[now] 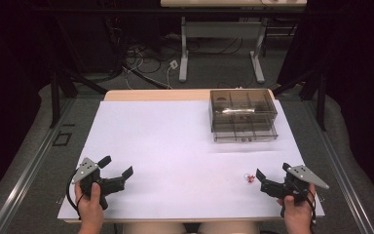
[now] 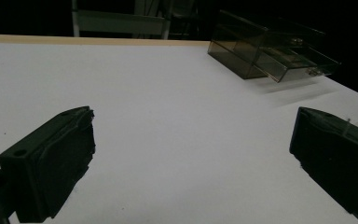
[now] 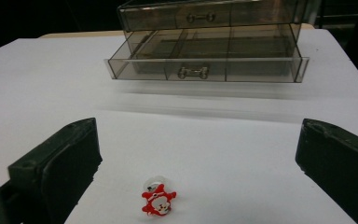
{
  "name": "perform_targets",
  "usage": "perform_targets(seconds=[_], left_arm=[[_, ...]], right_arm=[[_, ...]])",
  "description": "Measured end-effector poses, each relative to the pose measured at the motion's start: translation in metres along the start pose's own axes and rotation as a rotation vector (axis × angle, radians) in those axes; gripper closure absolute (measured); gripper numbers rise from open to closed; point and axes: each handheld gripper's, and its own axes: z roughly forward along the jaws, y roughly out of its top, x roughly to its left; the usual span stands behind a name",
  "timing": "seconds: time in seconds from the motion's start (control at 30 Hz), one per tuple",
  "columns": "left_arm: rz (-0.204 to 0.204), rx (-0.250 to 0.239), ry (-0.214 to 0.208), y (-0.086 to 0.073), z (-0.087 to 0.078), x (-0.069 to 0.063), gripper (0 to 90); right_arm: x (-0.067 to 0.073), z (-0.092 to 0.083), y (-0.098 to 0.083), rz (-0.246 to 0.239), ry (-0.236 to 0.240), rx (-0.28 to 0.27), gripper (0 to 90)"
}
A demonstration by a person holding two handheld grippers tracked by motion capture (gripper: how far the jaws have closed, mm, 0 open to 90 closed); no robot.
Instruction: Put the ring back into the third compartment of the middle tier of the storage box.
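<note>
The little red toy (image 3: 158, 201) is not yet picked up; it lies before the open drawer (image 3: 205, 70), between the wide-open, empty right claw (image 1: 272, 179).

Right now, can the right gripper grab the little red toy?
Probably yes. The right gripper is open, and the little red toy lies on the white table just ahead of its jaws with nothing between them. The drawer box sits farther back.

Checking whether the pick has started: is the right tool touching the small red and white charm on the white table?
Apart. The right gripper view shows the small red and white charm lying between the right tool's open jaws, white table visible on both sides.
</note>
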Motion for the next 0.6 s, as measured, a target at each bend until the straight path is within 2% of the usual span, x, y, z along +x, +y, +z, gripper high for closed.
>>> perform_targets(seconds=[0.07,0.17,0.3,0.47,0.6], left_arm=[[-0.001,0.0,-0.002,0.0,0.0,0.0,0.3],[0.003,0.003,-0.002,0.0,0.0,0.0,0.3],[-0.001,0.006,0.001,-0.001,0.001,0.0,0.3],[0.006,0.01,0.001,-0.001,0.002,-0.001,0.3],[0.006,0.011,0.001,-0.001,0.002,-0.002,0.3]], right_arm=[[0.001,0.001,0.0,-0.028,0.002,-0.002,0.0],[0.007,0.006,-0.001,-0.039,-0.007,0.019,0.0],[0.011,0.01,-0.002,-0.062,-0.007,0.014,2.0],[0.014,0.013,-0.003,-0.069,0.004,0.038,12.7],[0.018,0.016,-0.006,-0.111,0.009,0.056,15.4]])
